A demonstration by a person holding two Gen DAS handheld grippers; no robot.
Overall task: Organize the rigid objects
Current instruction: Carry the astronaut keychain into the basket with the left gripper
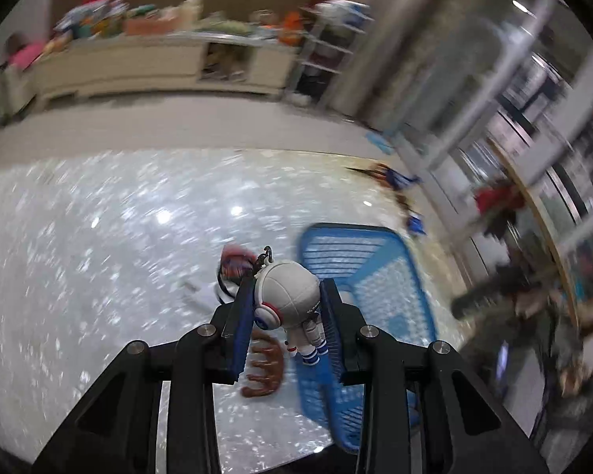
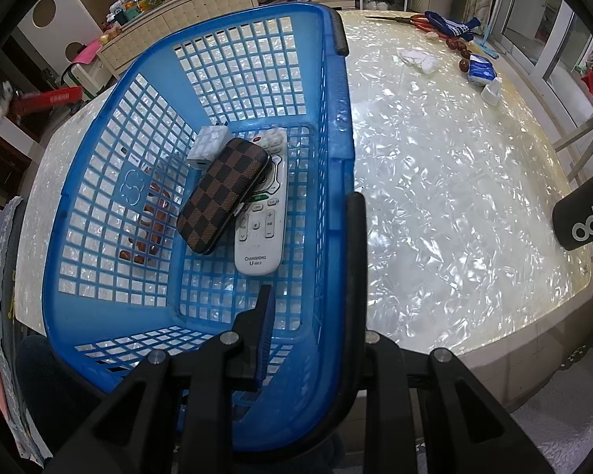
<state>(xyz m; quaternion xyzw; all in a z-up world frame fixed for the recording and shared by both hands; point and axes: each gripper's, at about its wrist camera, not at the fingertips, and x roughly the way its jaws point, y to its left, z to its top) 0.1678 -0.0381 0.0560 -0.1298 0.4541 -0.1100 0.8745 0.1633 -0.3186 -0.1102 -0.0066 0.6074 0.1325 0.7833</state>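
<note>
A: What does the left gripper [image 1: 286, 308] have between its jaws?

B: A small white astronaut figure [image 1: 290, 296], clamped at the helmet between the two blue pads [image 1: 243, 328]. Its legs hang toward the camera and a dark clip sticks out past its head.

A: And what lies under it?

B: A brown claw hair clip [image 1: 265, 367] sits on the shiny pearl-patterned table [image 1: 99, 256], just below the left finger. A red and white object lies farther out, too blurred to name. The blue basket [image 1: 371, 272] stands just to the right of the figure.

A: How does the right gripper [image 2: 310, 276] stand?

B: Its jaws clench the near right wall of the blue basket [image 2: 336, 126]: one finger inside, the other outside along the rim.

A: What is in the basket?

B: A white remote control [image 2: 263, 237] on the floor of it, a brown checkered case [image 2: 221, 195] lying across the remote, and a small white charger block [image 2: 209, 146] touching the case's far end. Brown shapes show through the left mesh wall.

A: Beyond the basket?

B: At the table's far edge, well apart, lie scissors [image 2: 399, 19], a blue packet [image 2: 480, 71] and a few small dark red things.
</note>
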